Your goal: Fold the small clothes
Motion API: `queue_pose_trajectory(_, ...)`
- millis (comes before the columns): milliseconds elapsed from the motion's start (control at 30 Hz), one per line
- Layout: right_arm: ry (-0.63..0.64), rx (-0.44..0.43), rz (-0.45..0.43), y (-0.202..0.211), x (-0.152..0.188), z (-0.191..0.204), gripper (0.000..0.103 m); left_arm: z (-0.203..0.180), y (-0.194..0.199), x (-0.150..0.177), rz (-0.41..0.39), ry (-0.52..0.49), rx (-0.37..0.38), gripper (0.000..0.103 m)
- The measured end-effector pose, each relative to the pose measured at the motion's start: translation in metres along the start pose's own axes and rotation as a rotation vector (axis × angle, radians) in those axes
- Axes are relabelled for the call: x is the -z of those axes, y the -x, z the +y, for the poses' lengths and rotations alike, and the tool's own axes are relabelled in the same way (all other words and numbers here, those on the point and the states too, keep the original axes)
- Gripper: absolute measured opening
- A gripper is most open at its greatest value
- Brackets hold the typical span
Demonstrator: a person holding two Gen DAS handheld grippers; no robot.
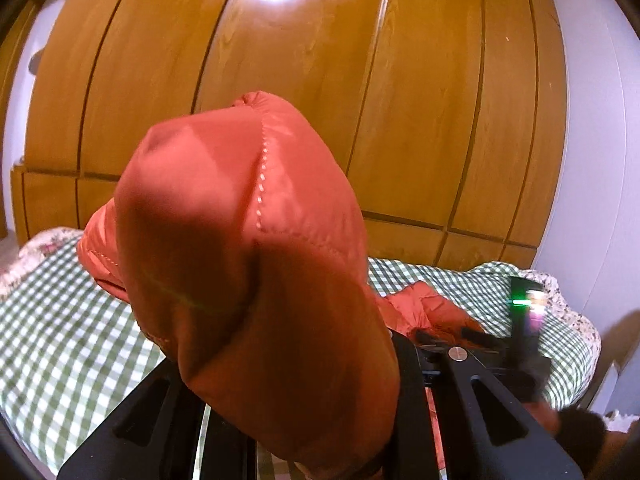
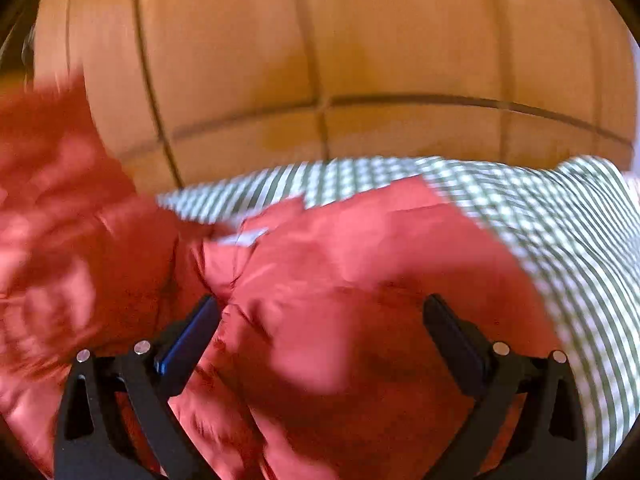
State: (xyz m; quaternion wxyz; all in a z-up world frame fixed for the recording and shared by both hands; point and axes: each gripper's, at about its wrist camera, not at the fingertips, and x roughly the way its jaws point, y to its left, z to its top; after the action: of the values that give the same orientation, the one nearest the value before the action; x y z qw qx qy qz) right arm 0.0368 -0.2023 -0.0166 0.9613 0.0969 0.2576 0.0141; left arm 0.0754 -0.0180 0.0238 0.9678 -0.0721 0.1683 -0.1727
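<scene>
A tall wooden wardrobe (image 1: 320,100) fills the wall behind the bed, its panels glossy, with a bright patch of light shining near the top. Below it spreads the bed, covered in a green-and-white checked sheet (image 1: 60,320), with a floral cover (image 1: 48,242) showing at the far edges.

The orange-red quilted garment (image 1: 248,260) is the next biggest thing. Part of it stands bunched up high in front of the left wrist camera, its stitched seam running down the middle; the rest lies crumpled on the checked sheet (image 2: 540,220), spread wide under the right gripper (image 2: 320,320).

The left gripper (image 1: 304,440) has its jaws drawn narrow, pinched on a fold of the garment, which covers its fingertips and drapes up over them. The right gripper has its jaws spread wide, the dark pads standing well apart, with the fabric lying between and beneath them and not pinched; that view is blurred.

At the right of the left wrist view, a dark device with a green light (image 1: 520,302) is seen over the sheet.
</scene>
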Motion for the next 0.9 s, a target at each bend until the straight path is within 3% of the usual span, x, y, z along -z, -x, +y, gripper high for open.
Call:
queue_pose_trajectory(133, -0.020, 0.135, 0.027, 0.024, 0.012, -0.043, 0.101, -0.014, -0.006, -0.003, -0.004, -0.041, -0.011, 0.017)
queue_pose_trajectory(300, -0.068, 0.205, 0.101, 0.026, 0.038, -0.090, 0.101, -0.033, -0.006, 0.001, -0.010, -0.128, -0.026, 0.017)
queue_pose_trajectory(467, -0.215, 0.073, 0.110, 0.013, 0.076, -0.112, 0.101, -0.059, -0.017, -0.001, 0.006, -0.220, -0.014, 0.019)
queue_pose_trajectory(667, -0.191, 0.052, 0.074, 0.023, 0.082, -0.108, 0.101, -0.101, -0.037, 0.003, 0.062, -0.375, -0.005, 0.019)
queue_pose_trajectory(900, -0.202, 0.031, 0.052, 0.028, 0.083, -0.110, 0.101, -0.127, -0.055, 0.015, 0.104, -0.406, 0.046, 0.019)
